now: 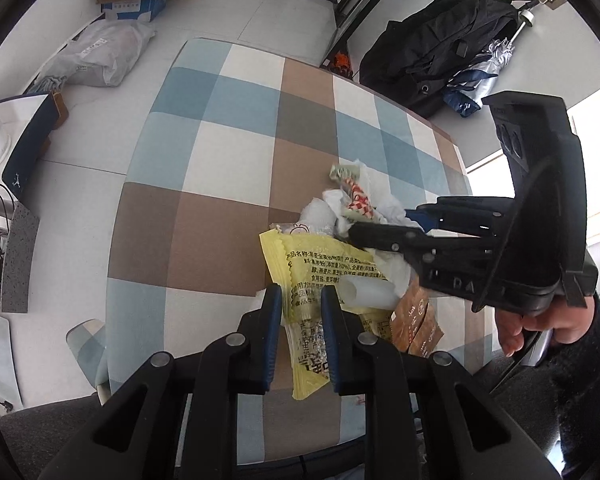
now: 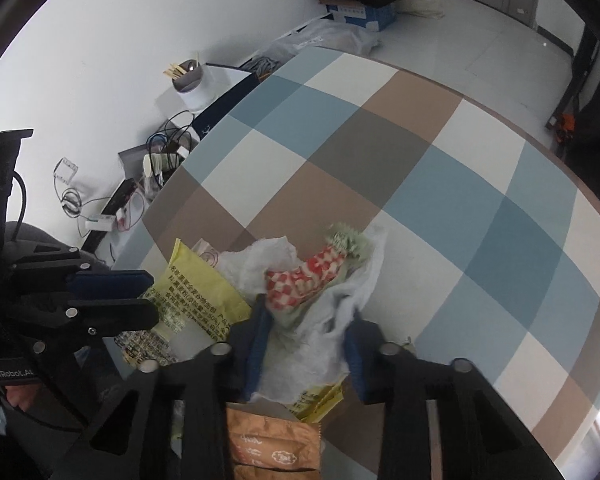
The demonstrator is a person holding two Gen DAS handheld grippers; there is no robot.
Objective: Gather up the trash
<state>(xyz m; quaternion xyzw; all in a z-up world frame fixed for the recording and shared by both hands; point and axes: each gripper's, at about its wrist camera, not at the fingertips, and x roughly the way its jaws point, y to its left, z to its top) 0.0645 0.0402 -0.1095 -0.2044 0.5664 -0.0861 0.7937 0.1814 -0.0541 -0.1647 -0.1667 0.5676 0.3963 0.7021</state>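
Left wrist view: trash drawn together into one heap near the close edge of the checked tablecloth (image 1: 236, 152). Left gripper (image 1: 301, 300) narrowed on the yellow food wrapper (image 1: 300, 272), blue pads pressing the wrapper from both sides, the printed plastic bunched and running down between them. Behind the yellow wrapper, a crumpled white tissue (image 1: 320, 216), a red-and-white checked wrapper (image 1: 354, 196) and a small green wrapper (image 1: 340, 170); beside it a white paper roll (image 1: 370, 290) and a brown snack packet (image 1: 416, 320). Right gripper (image 1: 360, 232) reaching in from the right, held by a hand (image 1: 528, 324) in a dark sleeve, tips nearly together at the tissue; grip not clear from here.

Right wrist view: right gripper (image 2: 308, 320) set around the white tissue (image 2: 320, 320) with the red-and-white checked wrapper (image 2: 300, 280) on top of it, both blue pads against the bunched paper, so judged closed on it. Green wrapper (image 2: 346, 238) just beyond, brown snack packet (image 2: 272, 440) under the gripper, yellow food wrapper (image 2: 196, 288) at left with the left gripper (image 2: 152, 296) clamped on it. Rest of the tablecloth (image 2: 420, 160) bare of litter.

Progress, as a judgement: gathering largely done, everything heaped in one spot and two pieces gripped. No bin or bag in either view, so carrying off and dropping still ahead, along with the loose roll, the packet and the green wrapper.
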